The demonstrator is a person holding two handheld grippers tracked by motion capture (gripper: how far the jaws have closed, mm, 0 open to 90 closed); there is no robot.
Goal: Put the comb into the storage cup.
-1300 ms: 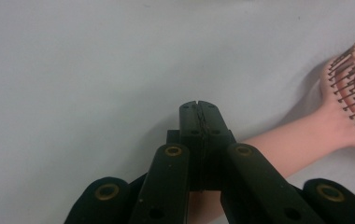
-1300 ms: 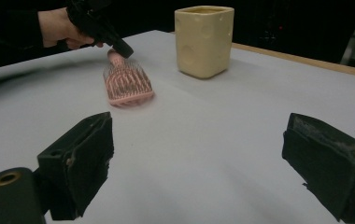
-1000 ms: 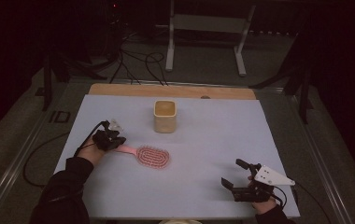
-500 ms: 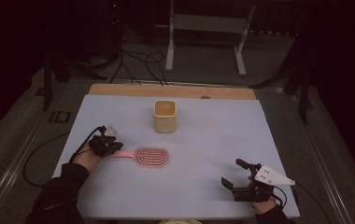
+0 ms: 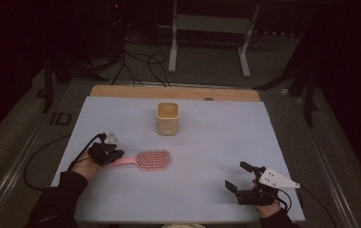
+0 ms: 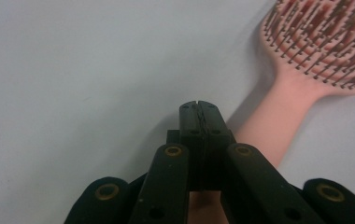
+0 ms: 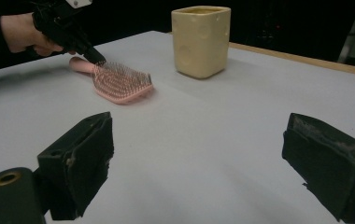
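Observation:
A pink hairbrush [image 5: 153, 159] lies bristles up on the white table cover, its handle pointing left. My left gripper [image 5: 117, 154] is at the handle's end. In the left gripper view its jaws [image 6: 199, 109] are shut tip to tip with nothing between them, and the hairbrush [image 6: 325, 42] handle runs just beside and under them. My right gripper [image 5: 235, 175] rests near the front right with its jaws wide open and empty. From the right gripper view [image 7: 199, 158] I see the hairbrush [image 7: 119, 81] and the left gripper [image 7: 96, 58] touching its handle.
A cream square cup [image 5: 168, 118] stands upright at the middle back of the white cover [image 5: 226, 133], apart from the brush; the cup [image 7: 201, 39] also appears ahead in the right gripper view. A wooden strip [image 5: 121, 91] edges the back. Cables trail off the table's left side.
My left hand has slid left and a little toward the front, and the brush handle has swung with it to lie level. The right gripper has stayed put.

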